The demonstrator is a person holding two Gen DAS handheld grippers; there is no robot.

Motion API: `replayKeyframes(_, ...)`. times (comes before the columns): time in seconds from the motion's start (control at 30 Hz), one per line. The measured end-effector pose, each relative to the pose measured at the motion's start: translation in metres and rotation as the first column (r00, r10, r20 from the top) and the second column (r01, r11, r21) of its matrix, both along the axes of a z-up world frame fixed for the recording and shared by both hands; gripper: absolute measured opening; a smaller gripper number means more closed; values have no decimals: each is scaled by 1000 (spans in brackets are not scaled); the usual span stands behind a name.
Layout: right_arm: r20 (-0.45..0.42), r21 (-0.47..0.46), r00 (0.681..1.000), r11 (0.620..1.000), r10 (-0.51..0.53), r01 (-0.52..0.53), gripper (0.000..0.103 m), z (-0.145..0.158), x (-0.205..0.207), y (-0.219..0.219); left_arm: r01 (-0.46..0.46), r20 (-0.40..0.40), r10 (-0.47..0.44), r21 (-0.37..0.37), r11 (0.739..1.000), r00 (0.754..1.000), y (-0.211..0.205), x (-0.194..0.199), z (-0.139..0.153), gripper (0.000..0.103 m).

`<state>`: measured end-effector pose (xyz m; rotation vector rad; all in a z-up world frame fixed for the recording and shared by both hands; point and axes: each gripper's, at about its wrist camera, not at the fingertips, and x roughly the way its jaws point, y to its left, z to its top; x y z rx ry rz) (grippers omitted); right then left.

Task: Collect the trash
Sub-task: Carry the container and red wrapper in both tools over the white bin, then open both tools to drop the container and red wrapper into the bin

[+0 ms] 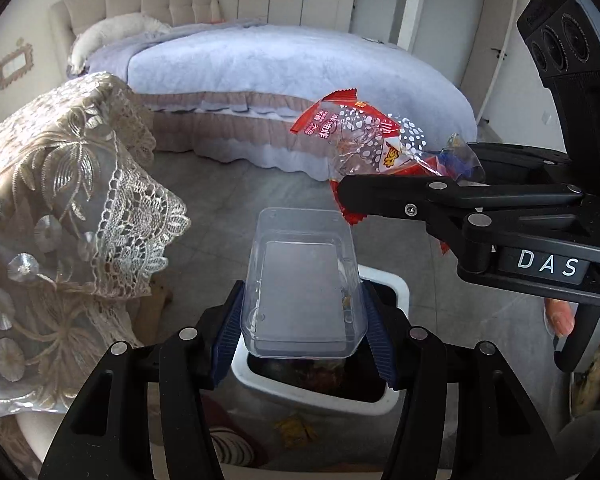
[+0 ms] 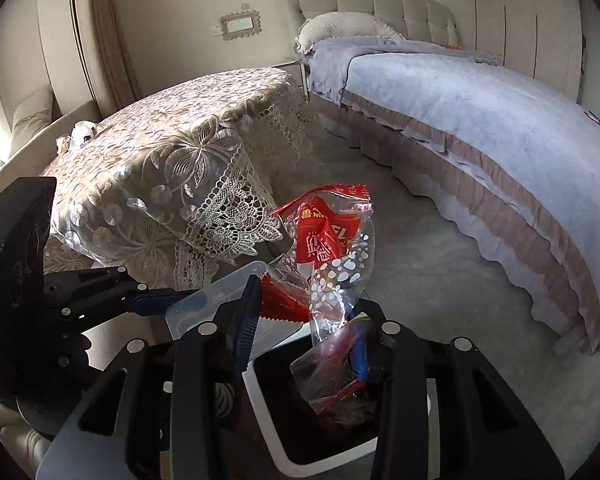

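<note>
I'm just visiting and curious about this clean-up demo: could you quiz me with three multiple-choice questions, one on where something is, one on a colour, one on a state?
1. Where is the clear plastic tray?
A. on the bed
B. between the left gripper fingers, above the white bin
C. on the lace cloth

2. The snack wrapper is mainly:
A. red and clear
B. green
C. black

3. The right gripper is:
A. empty
B. lying on the floor
C. shut on the wrapper

Answers: B, blue pads press the tray's sides; A, red print shows; C, the fingers pinch it.
</note>
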<state>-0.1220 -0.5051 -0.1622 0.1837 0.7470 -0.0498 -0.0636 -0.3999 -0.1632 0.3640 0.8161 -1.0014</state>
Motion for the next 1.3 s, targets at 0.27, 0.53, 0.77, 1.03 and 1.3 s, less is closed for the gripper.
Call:
replayKeyframes(0.27,-95,102,994,993,-50,59,40,-44,7,-35,90,-32,-87,106,990,996,-36,-1,-33,56)
replayKeyframes(0.53,-198,209,980,977,-2,45,68,-82,22,-43,146,-88,-131,191,971,987,-59,-1,-63,98)
replayKeyframes(0.77,-274,182,962,982,-3,55,99,-105,32,-41,160,-77,-146,233,959,986,-65,-2,-72,98)
replayKeyframes(1.03,-225,176,974,982,-33,74,99,-88,36,-43,96,-51,-88,186,978,995,-51,12,-53,98)
replayKeyframes(1.3,-86,109,996,994,31,-22,99,-33,48,-19,-8,57,3,95,995,998,-15,21,-7,98)
